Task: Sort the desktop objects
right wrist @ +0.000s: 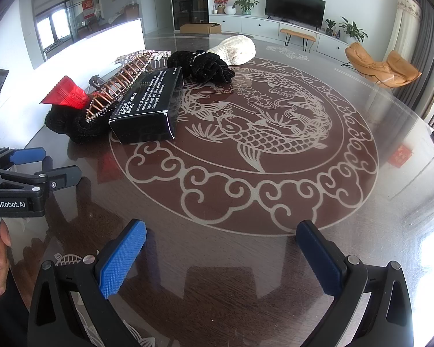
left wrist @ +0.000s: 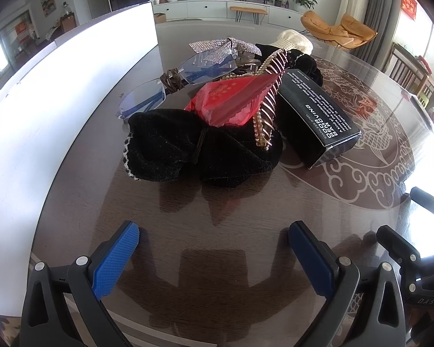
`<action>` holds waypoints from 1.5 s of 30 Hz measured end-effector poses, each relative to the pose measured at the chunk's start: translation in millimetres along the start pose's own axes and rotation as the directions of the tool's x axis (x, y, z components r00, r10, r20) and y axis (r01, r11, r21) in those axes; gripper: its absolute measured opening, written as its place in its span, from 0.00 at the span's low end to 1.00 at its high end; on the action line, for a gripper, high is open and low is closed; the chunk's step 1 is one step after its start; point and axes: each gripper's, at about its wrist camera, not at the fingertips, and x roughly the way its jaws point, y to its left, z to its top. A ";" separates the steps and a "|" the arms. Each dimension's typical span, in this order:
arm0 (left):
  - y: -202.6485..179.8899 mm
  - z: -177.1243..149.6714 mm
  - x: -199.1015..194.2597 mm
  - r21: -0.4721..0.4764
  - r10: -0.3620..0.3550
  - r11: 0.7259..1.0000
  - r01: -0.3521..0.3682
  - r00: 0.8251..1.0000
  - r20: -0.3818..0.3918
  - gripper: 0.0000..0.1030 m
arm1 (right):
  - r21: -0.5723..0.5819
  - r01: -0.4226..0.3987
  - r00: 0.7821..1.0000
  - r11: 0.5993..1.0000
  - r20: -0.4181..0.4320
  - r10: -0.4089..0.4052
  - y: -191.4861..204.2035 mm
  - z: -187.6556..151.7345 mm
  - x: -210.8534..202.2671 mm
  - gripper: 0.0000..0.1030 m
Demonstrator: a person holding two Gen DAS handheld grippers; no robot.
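The sorting has not started yet, as far as I can tell. All the things sit in one messy pile on the desk. In the left view the pile is at 12 o'clock: a black cloth bag, a red packet, glasses, a hair clip and a black box. The left claw is wide open and holds nothing. The right claw is open and empty too. Everything is left to sort.

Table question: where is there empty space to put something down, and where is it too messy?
The table is bare between the right gripper and the black box, and across the whole fish pattern. In front of the left gripper, bare wood reaches the black velvet scrunchie. The crowded part is the pile beside the white board.
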 end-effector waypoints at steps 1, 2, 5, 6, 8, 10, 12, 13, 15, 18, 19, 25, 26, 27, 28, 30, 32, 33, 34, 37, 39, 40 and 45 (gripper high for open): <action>0.3 -0.4 0.0 0.003 -0.001 1.000 0.001 1.000 0.007 1.00 | 0.000 0.000 1.000 1.000 0.000 0.000 0.1 0.0 -0.1 1.00; 0.2 -0.7 0.0 0.005 -0.002 1.000 0.002 1.000 0.012 1.00 | 0.000 0.000 1.000 1.000 0.000 0.000 -0.1 0.0 0.1 1.00; -1.0 -1.0 0.6 0.008 -0.004 1.000 0.004 0.999 0.034 1.00 | 0.000 0.000 1.000 1.000 0.000 0.000 0.0 0.0 -0.1 1.00; -1.1 -2.4 0.3 0.010 -0.005 1.000 0.004 0.999 0.048 1.00 | 0.000 0.000 1.000 1.000 0.000 0.000 0.2 0.0 -0.2 1.00; -0.9 -3.3 0.1 0.015 -0.011 1.000 0.011 0.998 0.056 1.00 | 0.000 0.000 1.000 1.000 0.000 0.000 -0.3 0.0 0.2 1.00; -2.1 -2.6 0.8 0.019 -0.014 1.000 0.013 0.998 0.058 1.00 | 0.000 0.000 1.000 1.000 0.000 0.000 -0.2 0.0 0.1 1.00; -1.9 -2.3 0.6 0.022 -0.016 1.000 0.014 0.998 0.063 1.00 | 0.000 0.000 1.000 1.000 0.000 0.000 -0.2 0.0 0.2 1.00; -2.6 -1.8 1.0 0.023 -0.016 1.000 0.015 0.998 0.064 1.00 | 0.000 0.000 1.000 1.000 0.000 0.000 -0.1 0.0 0.1 1.00; -2.7 -1.4 1.4 0.024 -0.016 1.000 0.015 0.998 0.065 1.00 | 0.000 0.000 1.000 1.000 0.000 0.000 0.3 -0.1 -0.2 1.00; -2.5 -2.7 1.2 0.021 -0.015 1.000 0.013 0.998 0.064 1.00 | 0.000 0.000 1.000 1.000 0.000 0.000 0.3 -0.1 -0.2 1.00; -3.0 -2.3 1.7 0.019 -0.012 1.000 0.011 0.998 0.063 1.00 | 0.000 0.000 1.000 1.000 0.000 0.000 -0.1 -0.1 0.1 1.00; -5.0 0.5 3.3 0.007 -0.006 1.000 0.006 0.999 0.054 1.00 | 0.000 0.000 1.000 1.000 0.000 0.000 -0.3 -0.1 0.4 1.00; -5.7 0.8 3.4 0.006 -0.004 1.000 0.004 0.999 0.051 1.00 | 0.000 0.000 1.000 1.000 0.000 0.000 -0.5 0.0 0.5 1.00; -6.1 1.4 3.6 0.002 -0.002 1.000 0.002 0.999 0.046 1.00 | 0.000 0.000 1.000 1.000 0.000 0.000 0.0 -0.1 0.2 1.00; -5.3 0.8 3.4 -0.003 0.001 1.000 -0.001 0.999 0.041 1.00 | 0.000 0.000 1.000 1.000 0.000 0.000 0.1 -0.1 0.0 1.00; -6.6 1.3 3.4 -0.009 0.006 1.000 -0.006 0.999 0.036 1.00 | 0.000 0.000 1.000 1.000 0.000 0.000 -0.4 -0.1 0.5 1.00; -7.6 0.6 3.1 -0.009 0.007 1.000 -0.006 0.999 0.040 1.00 | 0.000 0.000 1.000 1.000 0.000 0.000 -0.3 -0.1 0.4 1.00; -8.1 0.0 2.8 -0.010 0.007 1.000 -0.007 0.999 0.043 1.00 | 0.000 0.000 1.000 1.000 0.000 0.000 -0.3 -0.1 0.3 1.00; -8.5 0.0 2.7 -0.010 0.007 1.000 -0.007 0.999 0.044 1.00 | 0.000 0.000 1.000 1.000 0.000 0.000 -0.1 -0.1 0.1 1.00; -10.0 1.3 3.3 -0.008 0.006 1.000 -0.006 0.999 0.042 1.00 | 0.000 0.000 1.000 1.000 0.000 0.000 0.0 -0.2 -0.1 1.00; -10.0 1.7 3.5 -0.004 0.002 1.000 -0.002 0.999 0.040 1.00 | 0.000 0.000 1.000 1.000 0.000 0.000 0.4 -0.2 -0.4 1.00; -10.3 1.5 3.5 -0.004 0.003 1.000 -0.003 0.999 0.041 1.00 | 0.000 0.000 1.000 1.000 0.000 0.000 0.1 -0.2 -0.1 1.00; -10.2 1.5 4.1 -0.006 0.003 1.000 -0.003 0.999 0.040 1.00 | 0.000 0.000 1.000 1.000 0.000 0.000 0.0 -0.1 0.0 1.00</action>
